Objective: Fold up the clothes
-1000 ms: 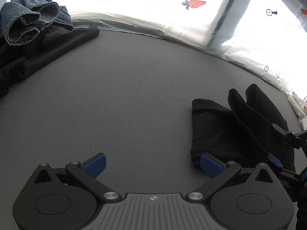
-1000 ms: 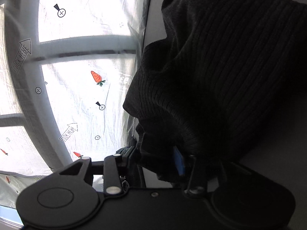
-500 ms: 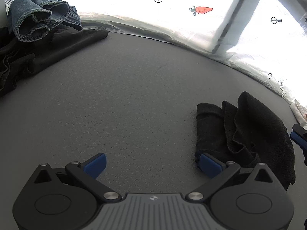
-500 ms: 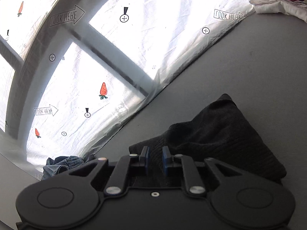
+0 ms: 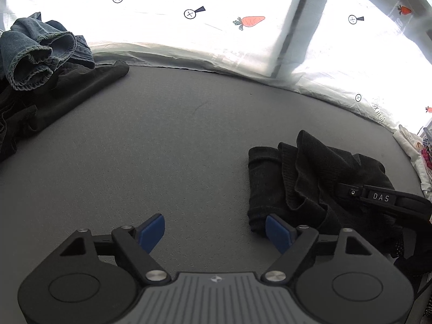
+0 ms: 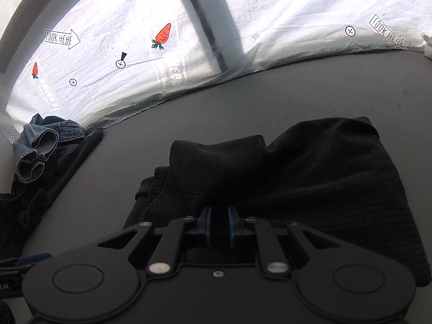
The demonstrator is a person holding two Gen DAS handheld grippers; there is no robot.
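A grey table (image 5: 189,140) fills both views, backed by a bright white sheet (image 5: 167,24) printed with carrots and arrows. At the far left edge of the table lies a heap of unfolded clothes: a spread black garment (image 5: 67,91) with rumpled jeans (image 5: 35,51) on top of it. Well apart from that heap, on the right side of the table, sits the black knit sweater (image 6: 318,178), already gathered into a thick, lumpy bundle with loose folds standing up along its middle. The step in hand looks like the finish of this fold: the bundle is compact but not yet flat or squared. The left gripper (image 5: 216,228) hovers low over bare table just beside the sweater's left edge, its blue fingers spread wide and holding nothing. The right gripper (image 6: 218,222) is at the sweater's near edge with its blue fingers drawn close together, a narrow gap between them; whether any knit is pinched there I cannot tell. The next move probably calls for pressing the raised folds down and tidying the edges, or letting go and reaching left for another garment from the heap.
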